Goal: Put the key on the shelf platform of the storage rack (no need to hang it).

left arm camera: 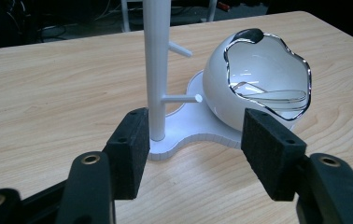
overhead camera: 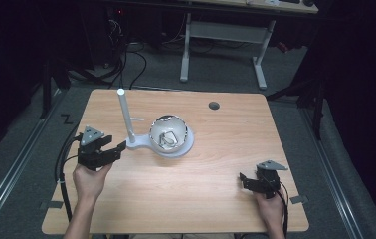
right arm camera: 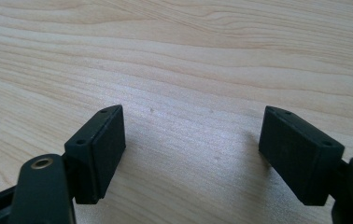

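Two grippers rest on the wooden counter (overhead camera: 216, 164), both with fingers spread wide and holding nothing. The left gripper (left arm camera: 193, 154) faces a white peg stand (left arm camera: 156, 70) — its base carries a white bowl (left arm camera: 258, 79) tipped sideways, metal whisk (left arm camera: 270, 95) inside. The right gripper (right arm camera: 191, 154) sits well apart over bare wood.

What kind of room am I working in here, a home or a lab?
Most likely a lab or recording workspace, not a home: a bare wooden table on grey carpet, cables trailing over the floor behind it, and a white-legged desk in a dark, unlit background.
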A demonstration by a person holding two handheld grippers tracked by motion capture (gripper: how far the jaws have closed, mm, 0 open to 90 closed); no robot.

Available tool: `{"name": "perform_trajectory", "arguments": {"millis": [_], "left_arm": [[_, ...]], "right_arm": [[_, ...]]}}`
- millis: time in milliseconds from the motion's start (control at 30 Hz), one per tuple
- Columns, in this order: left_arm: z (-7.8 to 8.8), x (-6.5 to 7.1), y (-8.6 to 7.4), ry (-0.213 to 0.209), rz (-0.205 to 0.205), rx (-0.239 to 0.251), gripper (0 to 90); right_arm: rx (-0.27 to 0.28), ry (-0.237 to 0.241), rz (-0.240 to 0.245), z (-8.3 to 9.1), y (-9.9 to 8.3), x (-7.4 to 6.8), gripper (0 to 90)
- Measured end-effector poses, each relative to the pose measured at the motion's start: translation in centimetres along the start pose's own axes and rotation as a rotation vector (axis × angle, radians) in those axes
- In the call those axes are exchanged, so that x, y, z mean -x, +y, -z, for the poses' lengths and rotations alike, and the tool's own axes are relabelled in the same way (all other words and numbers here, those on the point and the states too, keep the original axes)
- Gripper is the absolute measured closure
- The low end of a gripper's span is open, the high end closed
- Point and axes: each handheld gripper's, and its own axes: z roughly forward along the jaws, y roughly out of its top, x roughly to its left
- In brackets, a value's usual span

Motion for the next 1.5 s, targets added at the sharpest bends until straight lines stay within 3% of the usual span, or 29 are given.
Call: {"name": "perform_trajectory", "arguments": {"millis": [33,67,200,233,400,733,900,1500], "left_arm": [[0.0,0.0,0.0,0.000,0.000,0.000,42.4],[0.0,-0.3,0.1,-0.008,-0.026,0.000,42.4],[0.2,-0.4,0.3,0.000,-0.006,0.005,42.4],[0.2,-0.6,0.4,-0.006,-0.021,0.005,42.4],[0.5,-0.9,0.5,0.001,0.001,0.008,42.3],[0.9,-2.0,0.7,0.011,-0.005,0.009,42.0],[1.1,-2.3,0.9,0.016,0.011,0.013,41.9],[1.2,-4.2,0.4,0.053,0.032,0.002,41.8]], "right_arm": [[0.000,0.000,0.000,0.0,0.0,0.0,23.1],[-0.001,0.000,-0.001,0.0,0.0,0.0,23.1],[0.000,0.000,-0.001,0.0,0.0,0.0,23.2],[0.000,0.000,-0.001,0.0,0.0,0.0,23.2],[-0.001,0.000,-0.002,0.0,0.0,0.0,23.1],[0.000,0.000,0.000,0.0,0.0,0.0,23.2],[0.000,0.000,0.000,0.0,0.0,0.0,23.2],[0.000,0.000,0.000,0.0,0.0,0.0,23.2]]}}
